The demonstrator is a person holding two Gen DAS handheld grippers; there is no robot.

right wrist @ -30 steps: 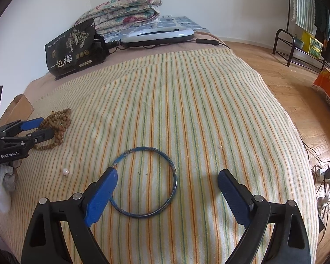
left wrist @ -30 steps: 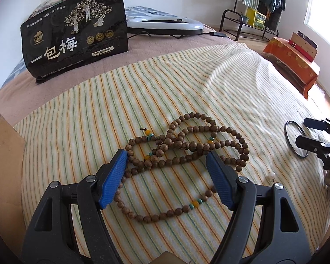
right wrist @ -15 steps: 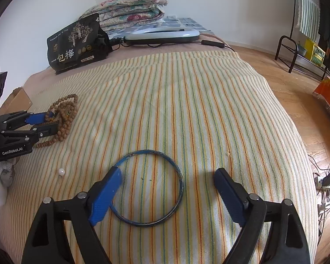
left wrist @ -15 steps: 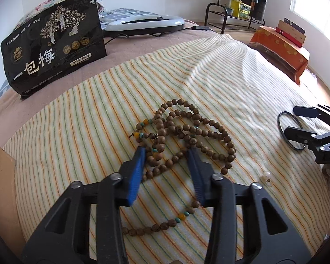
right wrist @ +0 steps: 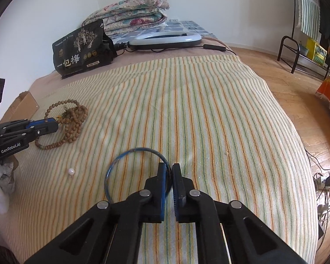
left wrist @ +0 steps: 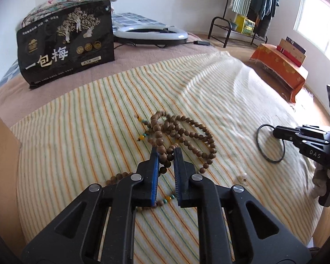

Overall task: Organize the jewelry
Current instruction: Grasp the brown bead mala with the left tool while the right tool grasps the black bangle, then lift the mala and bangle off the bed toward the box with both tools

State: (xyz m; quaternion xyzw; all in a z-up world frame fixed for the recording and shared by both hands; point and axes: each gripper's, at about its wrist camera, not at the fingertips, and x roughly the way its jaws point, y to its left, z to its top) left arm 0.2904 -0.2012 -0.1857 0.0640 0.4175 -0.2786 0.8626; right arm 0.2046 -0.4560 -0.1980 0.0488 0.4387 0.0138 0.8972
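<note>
Both jaws closed: beads (left wrist: 182, 132), bangle (right wrist: 129, 167) gripped.

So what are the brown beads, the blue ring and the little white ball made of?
The bead necklace looks like wood: matte brown, slightly uneven beads, with a few glossy yellow and teal ones, maybe glass or stone. The blue bangle is thin and stiff with worn, scratchy colour, probably painted metal, though I can't be sure. The white bead is shiny and round, like a pearl, possibly plastic.

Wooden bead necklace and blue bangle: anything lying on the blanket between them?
Yes, a single small pearl lies on the striped blanket between the wooden bead necklace and the blue bangle, clearest in the right wrist view.
</note>
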